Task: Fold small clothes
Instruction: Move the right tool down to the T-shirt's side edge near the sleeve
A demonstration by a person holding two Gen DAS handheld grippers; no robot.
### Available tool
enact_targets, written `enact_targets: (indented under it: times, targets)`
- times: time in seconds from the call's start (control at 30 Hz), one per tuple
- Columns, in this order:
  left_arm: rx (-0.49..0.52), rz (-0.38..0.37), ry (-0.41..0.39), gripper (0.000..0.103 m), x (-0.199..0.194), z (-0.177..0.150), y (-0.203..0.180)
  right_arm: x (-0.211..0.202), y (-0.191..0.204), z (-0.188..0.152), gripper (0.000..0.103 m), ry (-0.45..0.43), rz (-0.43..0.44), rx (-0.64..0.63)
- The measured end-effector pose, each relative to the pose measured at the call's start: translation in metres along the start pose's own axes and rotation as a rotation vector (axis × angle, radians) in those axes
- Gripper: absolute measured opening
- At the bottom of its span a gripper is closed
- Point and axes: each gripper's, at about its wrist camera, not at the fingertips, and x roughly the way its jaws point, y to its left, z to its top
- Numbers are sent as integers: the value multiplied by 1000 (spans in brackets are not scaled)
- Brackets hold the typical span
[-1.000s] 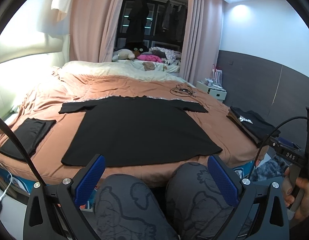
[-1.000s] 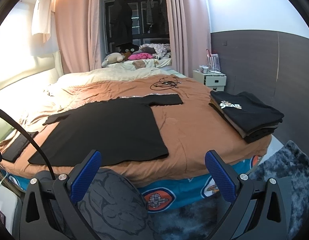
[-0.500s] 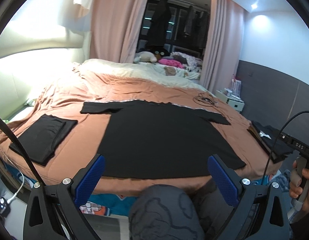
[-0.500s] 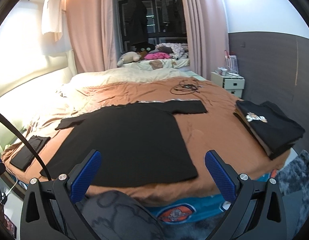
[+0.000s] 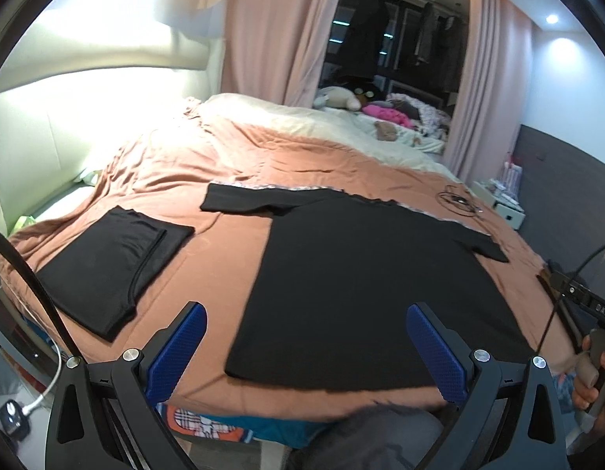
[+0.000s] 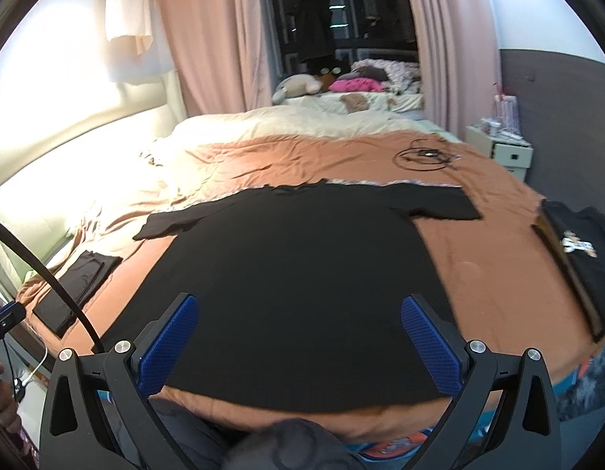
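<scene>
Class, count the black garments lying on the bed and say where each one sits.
3: a spread T-shirt mid-bed, a folded piece near its left edge, and a printed one topping the right-edge stack, which may hide more.

Pink curtains (image 5: 271, 39), grey-panelled wall (image 6: 557, 90).

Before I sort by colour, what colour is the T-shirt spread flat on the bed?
Plain black T-shirt, clearest in the right wrist view.

We see a big bed with a soft brown blanket (image 5: 208, 156) | flat black T-shirt (image 5: 365, 274) spread in the middle | folded black cloth (image 5: 106, 262) on its left | pile of folded dark shirts (image 6: 576, 250) on its right | black cable (image 6: 424, 154) at the back
</scene>
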Motion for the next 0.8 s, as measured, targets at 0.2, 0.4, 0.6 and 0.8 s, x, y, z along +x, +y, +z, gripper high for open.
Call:
enact_targets:
  times: [0.2, 0.4, 0.6, 0.8]
  targets:
    - [-7, 53, 5, 102, 34, 23, 16, 38, -6, 28, 103, 42, 53, -10]
    - [-21, 83, 26, 97, 68, 46, 31, 73, -4, 58, 103, 57, 106, -5]
    - [-30, 116, 40, 93, 102, 71, 47, 112, 5, 80, 103, 67, 159, -8]
    - [-57, 124, 73, 87, 137, 86, 69, 154, 15, 93, 103, 94, 209, 42]
